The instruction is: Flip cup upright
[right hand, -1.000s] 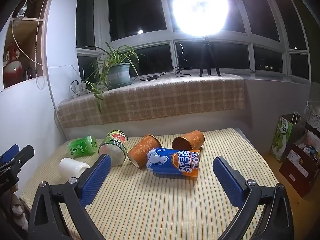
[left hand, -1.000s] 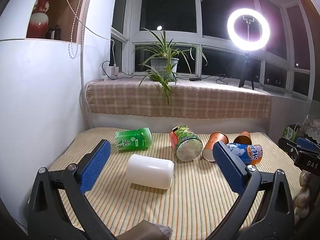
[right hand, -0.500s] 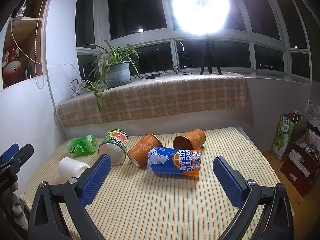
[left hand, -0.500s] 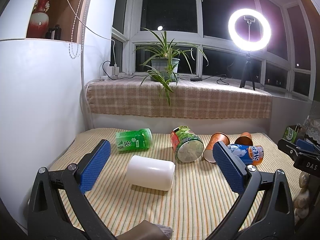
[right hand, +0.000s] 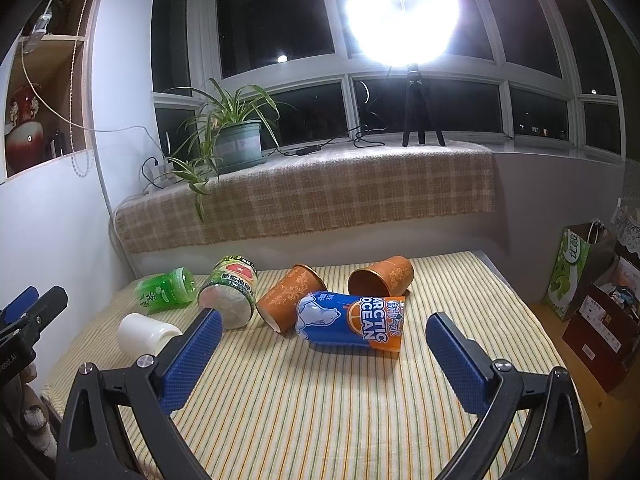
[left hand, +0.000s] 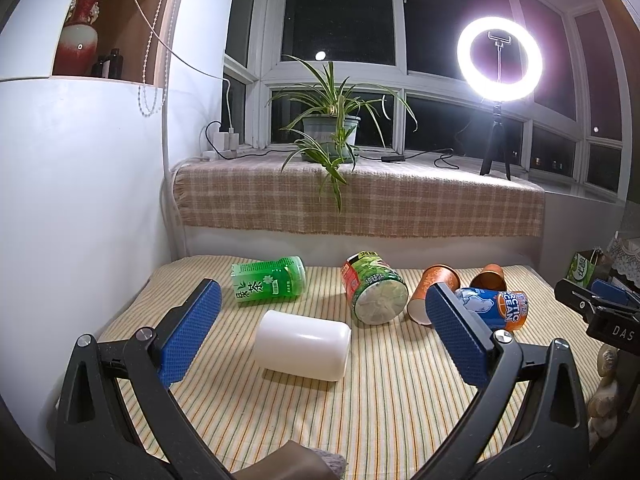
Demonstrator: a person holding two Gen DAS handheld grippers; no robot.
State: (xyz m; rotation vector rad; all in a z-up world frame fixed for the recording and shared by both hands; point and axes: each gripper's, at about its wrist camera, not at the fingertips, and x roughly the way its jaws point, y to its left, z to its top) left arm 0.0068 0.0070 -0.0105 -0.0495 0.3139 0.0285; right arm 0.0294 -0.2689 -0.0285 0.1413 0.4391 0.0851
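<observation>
We see little changed since a second ago: the white cup still lies sideways on the striped cloth between the left gripper's spread jaws, while only the right view, its right gripper likewise agape, shows the paper bag.

A lit ring light on a black tripod stood at 1 o'clock on a window ledge covered by a plaid cloth. A potted spider plant sat at 12 o'clock. Dark windows lay behind. A white wall occupied 9 o'clock.
</observation>
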